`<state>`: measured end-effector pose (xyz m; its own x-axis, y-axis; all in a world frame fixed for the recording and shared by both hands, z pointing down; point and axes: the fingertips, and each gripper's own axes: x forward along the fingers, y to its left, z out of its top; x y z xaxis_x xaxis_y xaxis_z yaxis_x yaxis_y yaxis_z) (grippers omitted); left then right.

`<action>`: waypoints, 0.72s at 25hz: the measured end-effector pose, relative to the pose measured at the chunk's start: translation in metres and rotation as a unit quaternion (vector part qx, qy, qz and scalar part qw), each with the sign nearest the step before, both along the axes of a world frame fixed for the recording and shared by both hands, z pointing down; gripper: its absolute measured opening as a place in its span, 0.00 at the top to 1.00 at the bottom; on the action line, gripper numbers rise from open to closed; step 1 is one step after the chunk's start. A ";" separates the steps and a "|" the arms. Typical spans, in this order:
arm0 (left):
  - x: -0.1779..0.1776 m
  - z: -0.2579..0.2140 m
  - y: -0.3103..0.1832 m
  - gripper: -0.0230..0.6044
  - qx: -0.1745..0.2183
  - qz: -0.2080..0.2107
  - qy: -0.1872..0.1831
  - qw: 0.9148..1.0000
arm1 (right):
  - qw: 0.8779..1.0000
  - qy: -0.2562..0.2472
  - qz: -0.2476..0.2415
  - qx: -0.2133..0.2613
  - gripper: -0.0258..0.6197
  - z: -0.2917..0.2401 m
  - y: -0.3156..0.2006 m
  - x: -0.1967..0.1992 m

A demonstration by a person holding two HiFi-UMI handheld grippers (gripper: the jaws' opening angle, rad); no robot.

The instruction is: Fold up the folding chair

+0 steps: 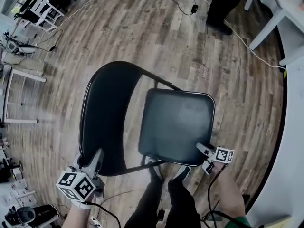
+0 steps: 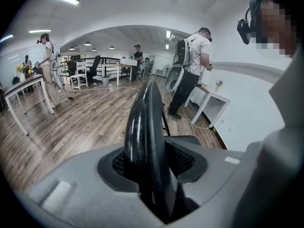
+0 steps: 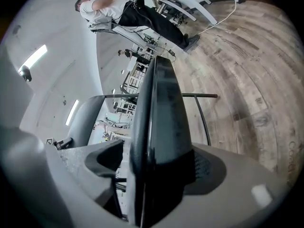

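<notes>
The black folding chair stands open on the wood floor right in front of me. In the head view its curved backrest point(image 1: 107, 113) is on the left and its square seat point(image 1: 175, 125) on the right. My left gripper point(image 1: 95, 158) is shut on the backrest's top rim point(image 2: 145, 122), which fills the gap between both pads. My right gripper point(image 1: 202, 148) straddles the near right corner of the seat. In the right gripper view the seat edge point(image 3: 159, 113) lies against one pad, and a slit of light shows at the other.
My own legs and shoes point(image 1: 164, 184) stand just below the seat. White tables point(image 1: 275, 13) and a standing person point(image 1: 223, 8) are at the upper right, with a cable point(image 1: 247, 46) trailing across the floor. White chairs point(image 1: 42, 8) sit at the upper left.
</notes>
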<state>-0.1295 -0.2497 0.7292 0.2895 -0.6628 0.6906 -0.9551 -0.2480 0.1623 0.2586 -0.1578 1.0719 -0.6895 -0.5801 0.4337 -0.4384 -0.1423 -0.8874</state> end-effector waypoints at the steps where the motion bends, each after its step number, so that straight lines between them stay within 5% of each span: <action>1: -0.007 -0.006 -0.001 0.68 -0.001 -0.005 -0.001 1.000 | 1.000 0.000 0.003 -0.011 0.36 -0.010 0.001 -0.007; 5: -0.025 -0.031 -0.006 0.69 0.003 -0.021 0.006 1.000 | 1.000 -0.008 0.005 -0.002 0.52 -0.059 -0.010 -0.037; 18: -0.056 -0.101 -0.013 0.74 0.022 -0.035 0.031 0.999 | 0.993 0.106 -0.002 -0.049 0.58 -0.163 -0.035 -0.128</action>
